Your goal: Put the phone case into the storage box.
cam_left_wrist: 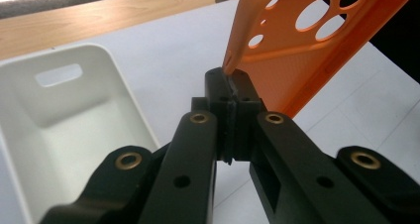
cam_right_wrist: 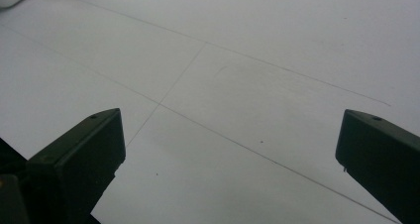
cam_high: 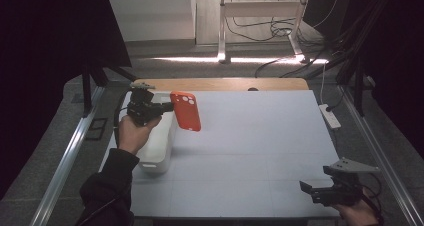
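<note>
**A:** Orange plastic: what is it, and where is it?

**B:** An orange phone case (cam_high: 185, 110) with round camera holes, held in the air above the white surface (cam_high: 250, 146), near its far left. The left tongs (cam_high: 166, 107) are clamped on one edge of it; in the left gripper view the two black jaws meet on the thin rim, and the case (cam_left_wrist: 307, 50) juts out beyond them.

**A:** Why by the edge?

**B:** Probably because the shell is thin and hollow, so the rim is what two jaws can pinch. Its open back faces the camera there.

**A:** What lies beneath?

**B:** A white bin (cam_high: 159, 141), empty as far as I can see, just under and beside the left hand (cam_high: 131, 133). It looks like the place the case belongs to.

**A:** And the other hand?

**B:** The right tongs (cam_high: 312, 188) hover low at the near right corner, well apart from the case, jaws wide and holding nothing, seemingly waiting.
</note>
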